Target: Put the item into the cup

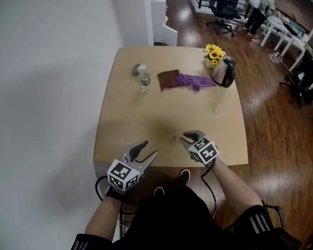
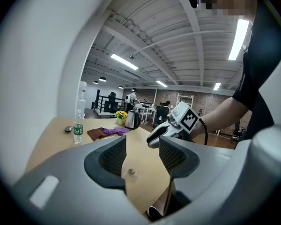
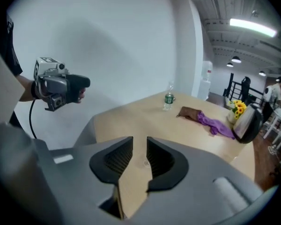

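Left gripper (image 1: 150, 148): my fingers are spread, with nothing between the pads; it hangs over the near edge of the table (image 1: 146, 124). Right gripper (image 1: 183, 138): my fingers stand apart with a narrower gap, also empty; it hangs over the near edge just to the right, tips pointing toward the left one. The small item (image 2: 130, 172) lies flat on the bare tabletop between the two grippers (seen through each gap, touched by neither). Far end of the table: a water bottle (image 1: 144, 79) stands upright; beside it lies a small grey object (image 1: 137, 68), and I cannot tell whether it is the cup. A brown cloth (image 1: 168, 79) touches a purple cloth (image 1: 195, 80); a kettle (image 1: 224, 72) stands next to them, with sunflowers (image 1: 214, 52) just behind it.
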{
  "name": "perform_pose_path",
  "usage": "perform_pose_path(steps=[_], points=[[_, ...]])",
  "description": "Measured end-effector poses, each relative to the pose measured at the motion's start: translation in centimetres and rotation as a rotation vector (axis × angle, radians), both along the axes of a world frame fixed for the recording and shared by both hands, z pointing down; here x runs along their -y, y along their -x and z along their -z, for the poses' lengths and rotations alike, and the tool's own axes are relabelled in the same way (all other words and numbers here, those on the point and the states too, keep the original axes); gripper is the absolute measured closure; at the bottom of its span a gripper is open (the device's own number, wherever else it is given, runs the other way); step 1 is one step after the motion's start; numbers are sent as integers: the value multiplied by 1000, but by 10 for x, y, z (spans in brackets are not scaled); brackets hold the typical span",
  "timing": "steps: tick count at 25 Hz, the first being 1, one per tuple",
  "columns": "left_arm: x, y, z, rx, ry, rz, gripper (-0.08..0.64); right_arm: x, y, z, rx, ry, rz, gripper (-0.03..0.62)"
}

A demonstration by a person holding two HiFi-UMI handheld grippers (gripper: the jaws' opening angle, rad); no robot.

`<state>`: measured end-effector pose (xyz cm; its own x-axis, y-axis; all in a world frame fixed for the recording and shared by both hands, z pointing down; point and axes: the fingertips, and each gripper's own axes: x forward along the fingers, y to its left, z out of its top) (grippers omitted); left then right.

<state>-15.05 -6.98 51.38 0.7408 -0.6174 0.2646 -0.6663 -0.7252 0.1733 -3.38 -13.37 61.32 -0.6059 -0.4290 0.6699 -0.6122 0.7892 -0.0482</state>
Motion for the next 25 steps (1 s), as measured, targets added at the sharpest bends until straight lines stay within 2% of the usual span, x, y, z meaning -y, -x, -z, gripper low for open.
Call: perform_pose_path(steps=[4, 10, 16, 20, 21, 22, 25], points=[[26, -11, -18, 7, 53, 58, 348, 22, 10, -57, -68, 116, 90, 483], [47, -27, -66, 41, 131, 93, 345, 40, 16, -121, -161, 179, 206, 482], [63, -32, -68, 50, 173, 169, 345, 44, 26, -152, -189, 235, 291, 482], [65, -35, -75, 47, 186, 164, 345, 44, 26, -162, -205, 260, 280, 488], [66, -35, -76, 48, 189, 157, 345, 45, 25, -162, -207, 262, 272, 522], [67, -35, -78, 49, 190, 145, 346, 47, 25, -162, -209, 263, 263, 583], [73, -34, -78, 53, 191, 93, 345, 49, 23, -156, -190, 274, 216, 584]])
